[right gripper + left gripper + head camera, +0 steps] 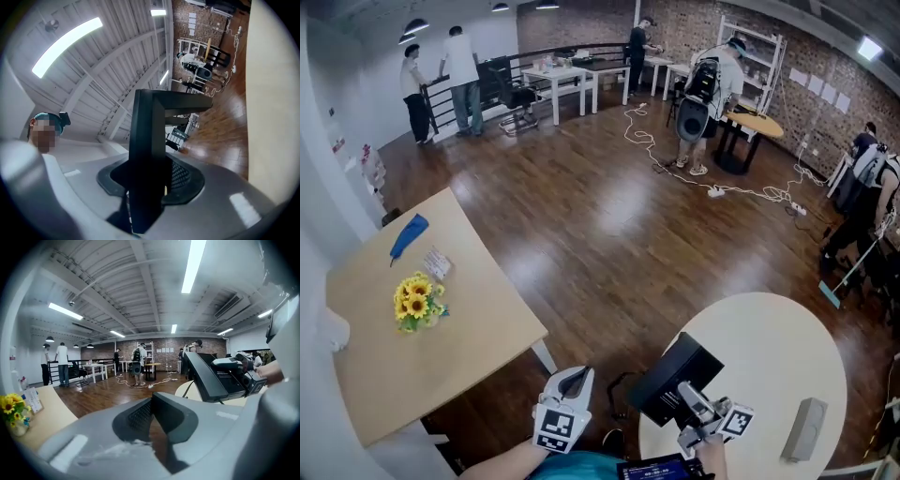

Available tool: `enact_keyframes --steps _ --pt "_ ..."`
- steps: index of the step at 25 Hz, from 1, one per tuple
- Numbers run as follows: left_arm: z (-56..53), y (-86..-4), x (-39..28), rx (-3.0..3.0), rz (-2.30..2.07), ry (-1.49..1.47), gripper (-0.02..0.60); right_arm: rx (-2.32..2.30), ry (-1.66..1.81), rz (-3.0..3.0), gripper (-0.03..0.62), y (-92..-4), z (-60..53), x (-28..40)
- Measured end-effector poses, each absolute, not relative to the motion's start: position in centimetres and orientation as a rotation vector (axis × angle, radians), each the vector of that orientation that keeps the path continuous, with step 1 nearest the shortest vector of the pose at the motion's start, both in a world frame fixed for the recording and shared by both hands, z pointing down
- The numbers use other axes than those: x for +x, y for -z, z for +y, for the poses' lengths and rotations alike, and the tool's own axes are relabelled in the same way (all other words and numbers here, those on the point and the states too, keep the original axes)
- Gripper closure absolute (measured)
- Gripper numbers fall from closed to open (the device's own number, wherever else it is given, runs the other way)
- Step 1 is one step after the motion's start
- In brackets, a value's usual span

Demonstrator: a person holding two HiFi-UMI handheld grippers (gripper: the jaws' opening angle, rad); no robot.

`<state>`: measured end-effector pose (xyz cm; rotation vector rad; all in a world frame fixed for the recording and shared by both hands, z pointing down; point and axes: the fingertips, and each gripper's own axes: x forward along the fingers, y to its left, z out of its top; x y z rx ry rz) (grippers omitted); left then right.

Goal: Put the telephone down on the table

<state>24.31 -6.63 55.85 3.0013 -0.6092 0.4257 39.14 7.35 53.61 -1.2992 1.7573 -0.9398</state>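
Note:
The telephone (670, 375) is a black slab-like unit held in the air over the near left edge of the round cream table (778, 347). My right gripper (689, 398) is shut on it; in the right gripper view the telephone (147, 140) stands between the pads, gripper (150, 187). In the left gripper view the telephone (213, 378) shows at the right with the right gripper on it. My left gripper (575, 378) hangs beside it over the floor, jaws together and nothing in them, gripper (152, 411).
A grey block (803, 429) lies on the round table's near right. A square wooden table (459, 347) at left carries sunflowers (415, 302) and a blue object (408, 236). Dark wood floor lies between the tables. Several people, desks and cables are far back.

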Motion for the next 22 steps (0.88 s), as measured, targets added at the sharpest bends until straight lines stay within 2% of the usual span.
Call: enact_keyframes --steps 13,22 --pt "-16.4 -56.4 3.0 2.831 -1.024 -0.308 0.568 -1.134 1.065 1.983 0.445 -52.8 -4.1 21.1" --pt "-19.4 -56.7 -9.9 2.727 -1.241 -0.291 0.568 -1.022 1.14 2.123 0.445 -53.0 -9.5 10.4"
